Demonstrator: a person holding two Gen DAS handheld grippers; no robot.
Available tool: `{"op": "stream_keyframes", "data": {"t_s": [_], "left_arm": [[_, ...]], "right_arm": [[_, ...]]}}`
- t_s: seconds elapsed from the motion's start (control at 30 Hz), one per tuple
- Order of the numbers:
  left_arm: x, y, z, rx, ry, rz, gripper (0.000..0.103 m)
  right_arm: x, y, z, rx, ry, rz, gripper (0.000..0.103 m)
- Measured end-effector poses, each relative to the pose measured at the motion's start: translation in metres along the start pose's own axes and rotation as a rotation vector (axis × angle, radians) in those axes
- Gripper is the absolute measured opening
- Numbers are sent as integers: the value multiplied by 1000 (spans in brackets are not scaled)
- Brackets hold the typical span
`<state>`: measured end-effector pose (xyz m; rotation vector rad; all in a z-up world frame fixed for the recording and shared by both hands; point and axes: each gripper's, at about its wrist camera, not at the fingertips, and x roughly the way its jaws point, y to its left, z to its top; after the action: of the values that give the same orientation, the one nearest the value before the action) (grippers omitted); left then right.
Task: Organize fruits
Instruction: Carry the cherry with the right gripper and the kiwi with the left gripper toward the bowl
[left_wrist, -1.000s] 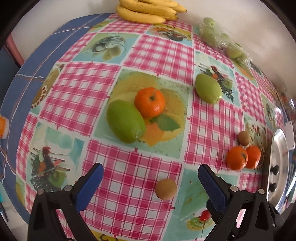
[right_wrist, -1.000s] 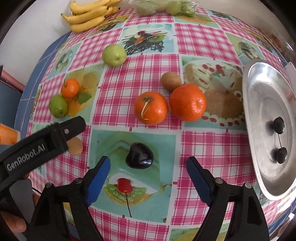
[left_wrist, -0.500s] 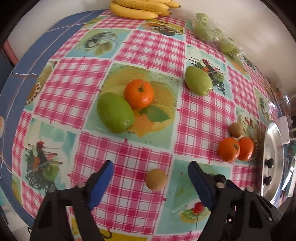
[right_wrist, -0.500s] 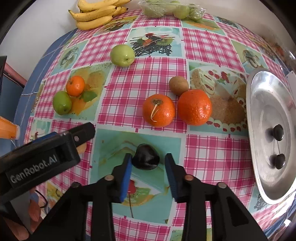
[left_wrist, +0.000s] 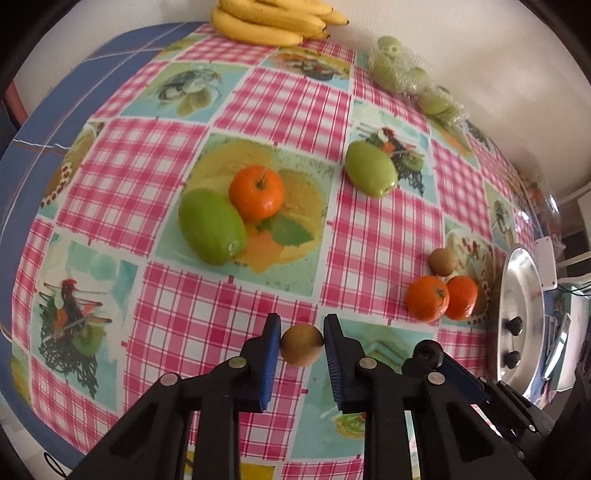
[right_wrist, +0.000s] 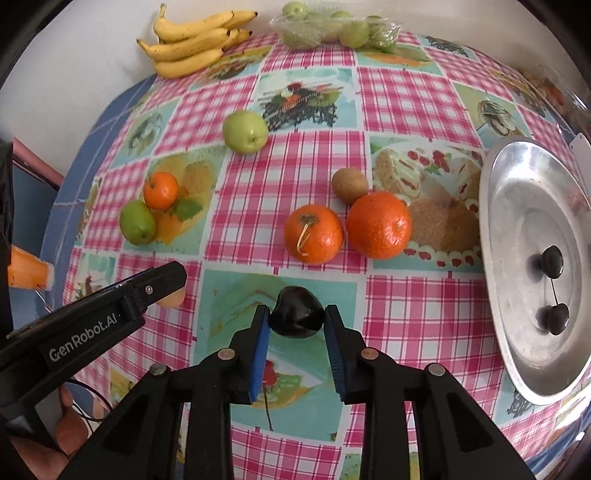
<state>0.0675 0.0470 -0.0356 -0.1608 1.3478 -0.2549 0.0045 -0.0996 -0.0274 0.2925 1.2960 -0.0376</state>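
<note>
1. My left gripper (left_wrist: 301, 345) has just been closing, and its blue pads now clamp a small round brown kiwi (left_wrist: 301, 349) that sits on the pink checked tablecloth (left_wrist: 155, 170).
2. My right gripper (right_wrist: 296, 320) has also just been closing; its pads pinch a glossy dark cherry (right_wrist: 296, 312), also down on the cloth.
3. Just beyond the cherry I see two large oranges (right_wrist: 314, 233) touching, with a second brown kiwi (right_wrist: 349, 185) against the right one.
4. The oval metal tray (right_wrist: 517, 184) at right holds two dark stemmed cherries (right_wrist: 553, 257).
</note>
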Motion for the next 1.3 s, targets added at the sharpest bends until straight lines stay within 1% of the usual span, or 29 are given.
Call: {"op": "stream_keyframes", "data": {"t_s": [0.27,0.43,0.73,0.83,0.97,1.13,1.3], "left_arm": [[-19,-2,4,1,-58,-8,26],[-23,-4,5,7,-70,-7,26],[-25,-17,9,22,-107,24,26],[-26,-25,15,29,-122,31,26],[-23,-41,22,59,-133,43,26],[-18,-60,32,82,-146,64,26],[-14,-77,38,111,-151,74,26]], "right_arm": [[-22,-7,4,24,-56,37,31],[-24,-11,3,29,-50,33,31],[-28,-15,6,34,-59,33,31],[-35,-19,11,41,-67,35,31],[-43,-28,24,55,-81,1,31],[-48,-40,39,74,-88,-7,31],[-57,-54,45,96,-107,-22,31]]}}
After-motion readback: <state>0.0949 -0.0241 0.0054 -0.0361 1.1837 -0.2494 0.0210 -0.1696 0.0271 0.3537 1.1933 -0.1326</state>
